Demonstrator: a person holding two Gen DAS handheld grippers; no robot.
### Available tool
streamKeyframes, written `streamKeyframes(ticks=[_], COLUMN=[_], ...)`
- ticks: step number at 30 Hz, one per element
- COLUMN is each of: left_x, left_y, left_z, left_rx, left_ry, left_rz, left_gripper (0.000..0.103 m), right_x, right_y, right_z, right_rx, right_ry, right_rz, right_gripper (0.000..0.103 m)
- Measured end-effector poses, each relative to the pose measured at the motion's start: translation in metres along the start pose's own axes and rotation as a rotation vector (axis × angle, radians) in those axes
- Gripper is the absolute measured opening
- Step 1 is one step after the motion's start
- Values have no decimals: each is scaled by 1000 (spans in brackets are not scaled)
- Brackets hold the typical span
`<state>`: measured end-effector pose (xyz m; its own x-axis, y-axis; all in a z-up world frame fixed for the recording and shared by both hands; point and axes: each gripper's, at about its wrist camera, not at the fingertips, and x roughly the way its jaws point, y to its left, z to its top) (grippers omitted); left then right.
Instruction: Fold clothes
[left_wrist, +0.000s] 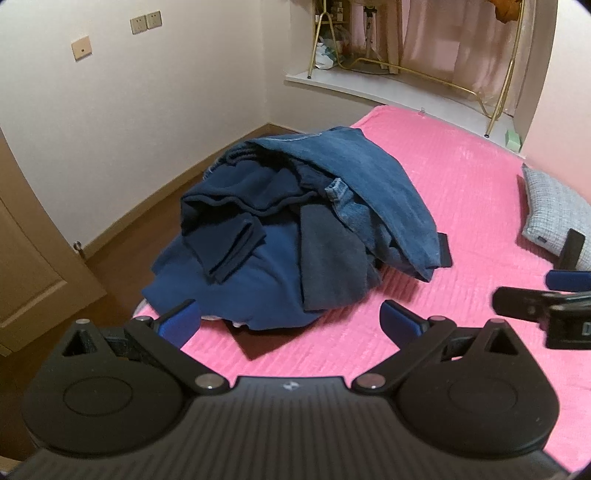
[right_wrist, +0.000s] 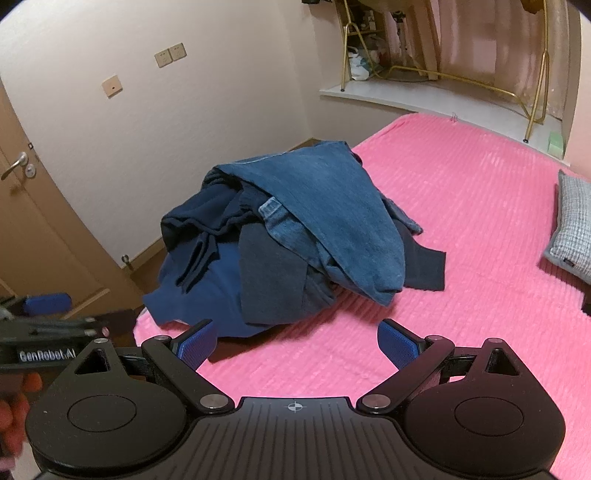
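So there's a heap of clothes (left_wrist: 295, 229) dumped near the bed's left edge, right by the corner; the royal blue piece (left_wrist: 236, 280) at the bottom spills over that edge toward the brown floor (left_wrist: 122, 240); a pair of jeans (left_wrist: 369, 184) is draped across the top, with a grey garment (left_wrist: 332, 266) and a navy one (left_wrist: 236, 206) bunched underneath; a dark flap sticks out flat on the right side of the heap. The pink bedspread (left_wrist: 461, 206) is wide open to the right of the pile, all the way to a grey pillow (left_wrist: 557, 210) at the far right edge. Left tool (left_wrist: 290, 323) hovers just short of the heap, fingers spread wide, holding nothing; right tool (right_wrist: 295, 343) is the same, spread and empty, over bare pink bedspread in front of the pile.
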<state>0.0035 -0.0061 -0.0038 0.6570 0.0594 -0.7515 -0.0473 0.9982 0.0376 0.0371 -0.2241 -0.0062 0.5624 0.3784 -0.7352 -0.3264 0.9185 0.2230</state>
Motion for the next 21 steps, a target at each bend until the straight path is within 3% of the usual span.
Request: streamKeyframes(ticks=[11,17,21], left_x=[-6,28,71], left_y=[8,29,52], left_z=[7,40,74], left_rx=[74,193,267], left_ry=[-65,-108,-131], left_rz=[88,83,35], left_gripper=[102,102,102], right_x=[-5,13,49], right_y=[-21,-8,8], right_z=[10,38,66], right_rx=[-172,-332,-446], right_ry=[-35,-81,-111], right_rz=[49,81,43], right_gripper=[96,96,96])
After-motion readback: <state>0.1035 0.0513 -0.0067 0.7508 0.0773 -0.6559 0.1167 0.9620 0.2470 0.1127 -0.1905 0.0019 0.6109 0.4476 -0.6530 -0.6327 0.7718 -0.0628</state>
